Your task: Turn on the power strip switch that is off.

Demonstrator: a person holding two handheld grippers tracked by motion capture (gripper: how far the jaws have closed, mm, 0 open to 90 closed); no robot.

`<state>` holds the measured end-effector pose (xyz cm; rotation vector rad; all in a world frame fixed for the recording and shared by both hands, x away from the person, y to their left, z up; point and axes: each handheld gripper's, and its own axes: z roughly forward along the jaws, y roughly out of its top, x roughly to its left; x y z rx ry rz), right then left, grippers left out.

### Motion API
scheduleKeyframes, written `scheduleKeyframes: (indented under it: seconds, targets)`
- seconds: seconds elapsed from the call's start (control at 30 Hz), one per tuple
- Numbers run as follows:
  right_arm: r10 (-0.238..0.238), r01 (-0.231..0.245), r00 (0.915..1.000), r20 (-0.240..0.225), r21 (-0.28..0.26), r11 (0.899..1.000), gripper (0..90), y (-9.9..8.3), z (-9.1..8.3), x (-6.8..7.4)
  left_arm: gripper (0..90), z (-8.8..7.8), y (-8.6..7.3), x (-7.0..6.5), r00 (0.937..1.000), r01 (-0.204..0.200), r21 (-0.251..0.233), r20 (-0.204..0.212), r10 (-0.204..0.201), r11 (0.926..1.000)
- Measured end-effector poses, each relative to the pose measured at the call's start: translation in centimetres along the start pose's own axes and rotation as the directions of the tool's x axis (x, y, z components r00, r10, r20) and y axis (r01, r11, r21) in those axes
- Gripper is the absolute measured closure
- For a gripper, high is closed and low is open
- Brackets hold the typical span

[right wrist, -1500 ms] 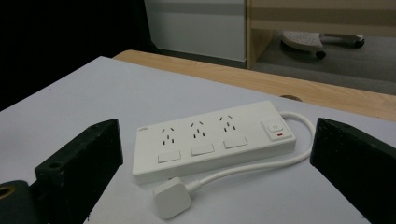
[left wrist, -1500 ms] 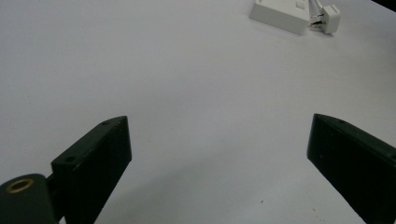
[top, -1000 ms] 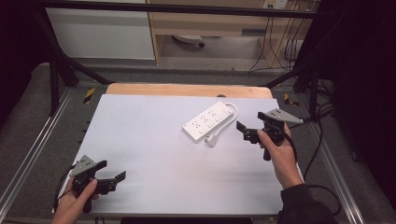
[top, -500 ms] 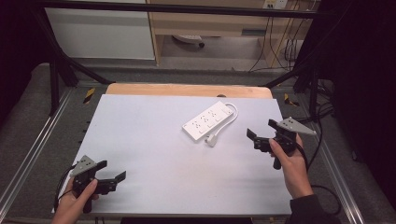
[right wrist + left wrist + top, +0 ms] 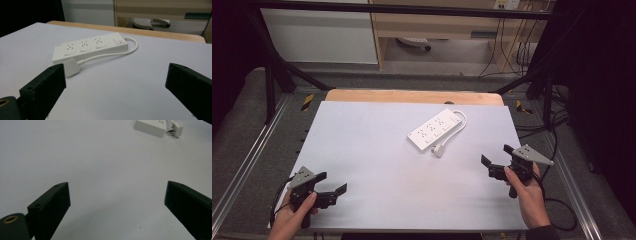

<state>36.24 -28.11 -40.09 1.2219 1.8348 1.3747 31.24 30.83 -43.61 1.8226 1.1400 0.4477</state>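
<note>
A pale grey work surface (image 5: 377, 150) is lying under a black frame, with a wooden edge and a cabinet beyond it, as a person is working two hand-held grippers over it. The landmark here is a white power strip (image 5: 434, 131), resting flat and at an angle toward the far right of the surface, its cord (image 5: 460, 117) looping round one end and its white plug (image 5: 440, 150) lying just beside the strip's near long side. The right gripper (image 5: 495, 161) is hovering near the strip, on its near right, jaws standing wide apart and holding nothing; in the right gripper view the strip (image 5: 90, 47) and the plug (image 5: 72, 67) are sitting between and beyond the two black jaws. The left gripper (image 5: 330, 182) is waiting well apart from the strip, at the near left corner, jaws likewise spread and empty (the strip (image 5: 150, 126) is showing at the top edge of the left gripper view).

The likely risk is a glancing grab: the strip is smooth, low and free to slide, so jaws closing off-centre could be skating it across the surface. Catching the plug alone could be dragging the strip round by its cord.
</note>
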Motion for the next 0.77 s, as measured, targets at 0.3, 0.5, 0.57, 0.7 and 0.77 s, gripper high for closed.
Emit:
scheduleKeyframes:
  seconds: [0.3, 0.5, 0.57, 0.7, 0.77]
  targets:
    - [-0.023, 0.024, 0.9997, -0.006, 0.066, 0.998, 3.1, -2.7, 0.2, 0.2, 6.4, 0.0, 0.0, 0.0, 1.0, -0.002, 0.0, -0.001, 0.002, 1.0]
    - [-0.041, 0.044, 0.9987, -0.028, 0.12, 0.992, 2.8, -3.7, 0.6, 1.0, 6.4, 0.0, 0.0, -0.1, 1.0, -0.004, -0.002, 0.0, 0.004, 1.0]
    - [-0.037, 0.042, 0.9984, -0.042, 0.141, 0.989, 2.8, -4.1, 0.9, 1.3, 6.5, 0.0, 0.0, -0.1, 1.0, -0.004, -0.003, 0.001, 0.004, 1.0]
    - [-0.048, 0.059, 0.9967, -0.065, 0.183, 0.981, 2.8, -4.6, 1.5, 2.0, 6.4, 0.0, 0.0, -0.1, 1.0, -0.006, -0.003, 0.002, 0.006, 1.0]
    - [-0.057, 0.071, 0.9959, -0.07, 0.201, 0.977, 2.9, -4.8, 1.9, 2.1, 6.4, 0.0, 0.0, -0.1, 1.0, -0.008, -0.003, 0.002, 0.008, 1.0]
